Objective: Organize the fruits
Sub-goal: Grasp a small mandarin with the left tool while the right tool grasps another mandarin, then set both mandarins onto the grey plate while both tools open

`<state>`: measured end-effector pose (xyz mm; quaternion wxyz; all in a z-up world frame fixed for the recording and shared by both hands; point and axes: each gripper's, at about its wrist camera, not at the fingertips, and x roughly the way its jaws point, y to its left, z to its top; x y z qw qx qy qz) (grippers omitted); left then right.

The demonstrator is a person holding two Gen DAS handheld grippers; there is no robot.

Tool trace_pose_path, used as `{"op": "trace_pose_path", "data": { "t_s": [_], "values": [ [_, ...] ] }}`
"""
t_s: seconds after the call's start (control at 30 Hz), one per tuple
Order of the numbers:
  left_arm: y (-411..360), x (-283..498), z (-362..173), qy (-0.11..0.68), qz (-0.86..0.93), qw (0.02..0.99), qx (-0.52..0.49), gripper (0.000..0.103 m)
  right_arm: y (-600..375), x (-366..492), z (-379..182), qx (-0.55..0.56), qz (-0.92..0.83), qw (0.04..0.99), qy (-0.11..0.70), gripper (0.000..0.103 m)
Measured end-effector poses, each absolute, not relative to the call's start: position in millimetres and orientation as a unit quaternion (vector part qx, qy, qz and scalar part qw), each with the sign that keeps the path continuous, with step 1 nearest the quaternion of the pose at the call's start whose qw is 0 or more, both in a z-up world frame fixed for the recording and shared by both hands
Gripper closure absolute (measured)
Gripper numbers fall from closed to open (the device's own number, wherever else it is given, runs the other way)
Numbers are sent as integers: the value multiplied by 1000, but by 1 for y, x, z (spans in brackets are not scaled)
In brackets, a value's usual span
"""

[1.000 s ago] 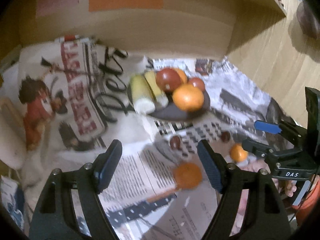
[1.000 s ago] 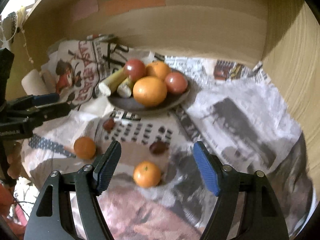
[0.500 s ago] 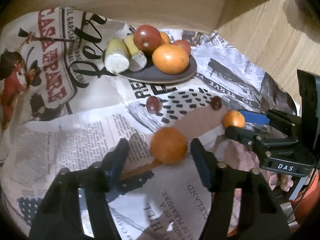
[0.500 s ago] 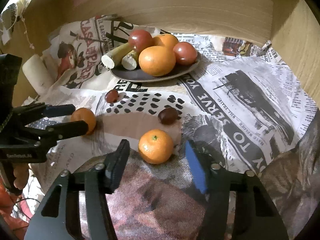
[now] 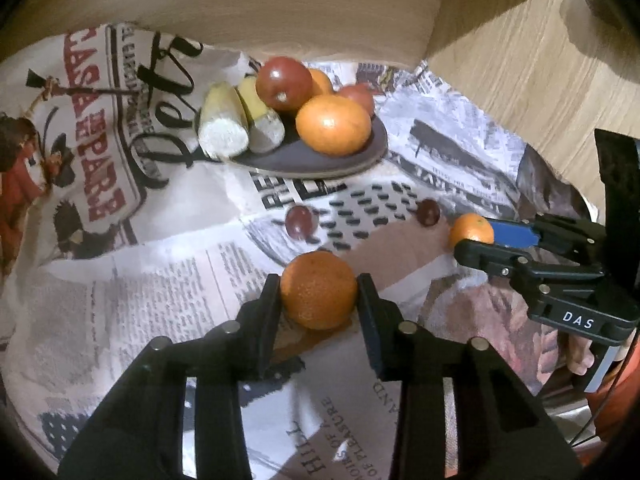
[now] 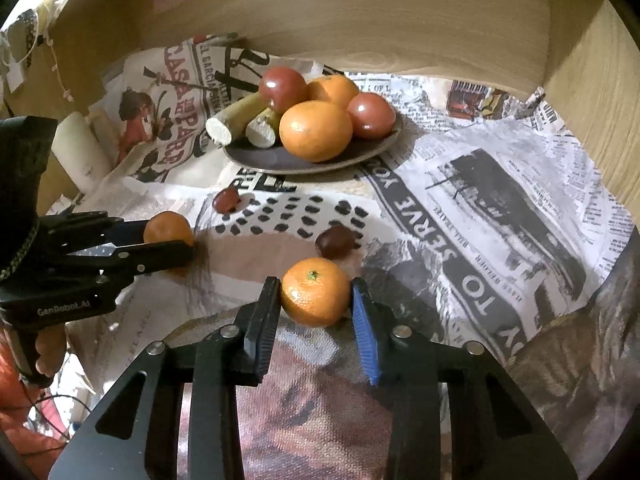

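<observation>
My left gripper is shut on a mandarin that rests on the newspaper; it also shows in the right wrist view. My right gripper is shut on a second mandarin, seen in the left wrist view between its fingers. A dark plate at the back holds a large orange, two red fruits, another orange and two cut yellow pieces. Two small dark red fruits lie loose between the plate and the grippers.
Newspaper sheets cover the surface. Wooden walls close in the back and right side. A white roll lies at the left by the wall.
Both grippers moved forward and down over the loose mandarins, and their jaws closed from wide open onto the fruit.
</observation>
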<state>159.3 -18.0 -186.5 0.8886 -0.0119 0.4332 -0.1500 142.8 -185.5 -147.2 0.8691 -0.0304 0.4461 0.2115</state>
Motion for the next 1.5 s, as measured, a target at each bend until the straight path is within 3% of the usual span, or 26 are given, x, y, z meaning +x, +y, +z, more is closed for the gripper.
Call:
{"op": "trace_pose_path", "data": {
  "t_s": [0.47, 1.2, 1.5],
  "values": [
    [-20, 208, -147, 387, -138, 912, -7, 66, -177, 183, -115, -45, 208, 890, 403, 70],
    [-32, 266, -176, 417, -114, 902, 4, 65, -179, 270, -140, -40, 191, 869, 454, 70],
    [-38, 267, -180, 418, -120, 900, 15, 52, -181, 277, -145, -38, 192, 866, 461, 70]
  ]
}}
